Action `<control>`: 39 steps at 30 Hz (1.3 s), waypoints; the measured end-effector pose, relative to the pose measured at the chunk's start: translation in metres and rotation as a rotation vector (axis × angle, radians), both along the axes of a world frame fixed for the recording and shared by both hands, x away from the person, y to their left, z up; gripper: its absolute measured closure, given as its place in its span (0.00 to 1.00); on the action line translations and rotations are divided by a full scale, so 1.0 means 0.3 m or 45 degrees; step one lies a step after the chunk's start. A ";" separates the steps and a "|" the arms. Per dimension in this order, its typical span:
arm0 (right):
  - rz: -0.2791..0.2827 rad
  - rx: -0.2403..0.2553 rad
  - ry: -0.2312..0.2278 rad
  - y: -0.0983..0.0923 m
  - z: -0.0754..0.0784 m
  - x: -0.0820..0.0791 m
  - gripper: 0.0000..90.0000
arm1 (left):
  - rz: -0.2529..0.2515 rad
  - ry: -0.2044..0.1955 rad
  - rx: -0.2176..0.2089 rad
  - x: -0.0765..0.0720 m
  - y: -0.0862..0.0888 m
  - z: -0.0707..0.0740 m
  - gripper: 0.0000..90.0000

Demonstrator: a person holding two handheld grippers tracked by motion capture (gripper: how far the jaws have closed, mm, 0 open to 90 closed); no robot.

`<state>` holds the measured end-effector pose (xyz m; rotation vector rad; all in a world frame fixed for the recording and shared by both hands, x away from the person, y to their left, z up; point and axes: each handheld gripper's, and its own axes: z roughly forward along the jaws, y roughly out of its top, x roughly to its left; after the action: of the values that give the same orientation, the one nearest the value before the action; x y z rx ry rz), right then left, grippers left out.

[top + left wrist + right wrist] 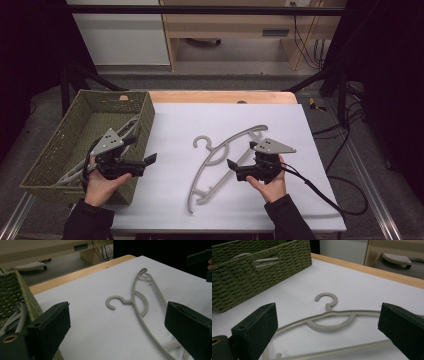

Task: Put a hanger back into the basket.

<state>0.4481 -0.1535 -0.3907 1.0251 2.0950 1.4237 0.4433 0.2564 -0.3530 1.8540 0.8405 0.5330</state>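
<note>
A pale grey plastic clothes hanger [225,162] lies flat on the white-covered table [175,200], its hook toward the woven olive-green basket [146,117] at the left. Another grey hanger [75,172] of the same kind already rests inside that basket.

The right tongs [239,164] sit just beside the hanger's straight lower bar, spread wide with nothing between the pads; in the right gripper view the hanger's curved shoulder and the bar run across between the two black pads [255,327], apart from both. The left tongs [149,161] hover over the basket's near right corner, also spread wide and empty, pointing toward the table.

The step in hand looks like picking up this hanger to drop it into the basket. To do it well, the right tongs should come down square over one thin member, best the shoulder near the neck, where the hanger would likely balance. One pad must slip under the plastic, so a shallow angle along the table should help. A pinch at the far end would probably let the hanger swing and catch the basket's rim.
</note>
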 end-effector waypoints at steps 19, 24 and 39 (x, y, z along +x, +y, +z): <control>0.084 -0.119 0.192 0.239 -0.130 0.032 0.07 | 0.043 -0.026 -0.018 0.004 0.060 0.015 0.07; 0.091 -0.166 0.230 0.293 -0.179 0.042 0.09 | 0.054 -0.022 -0.004 0.008 0.061 0.012 0.07; 0.126 -0.241 0.348 0.399 -0.286 0.050 0.13 | 0.056 -0.025 0.000 0.008 0.064 0.013 0.07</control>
<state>0.4631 -0.0338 -0.4765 1.1036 2.4526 1.1535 0.4458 0.2756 -0.3491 1.8309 0.8700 0.5777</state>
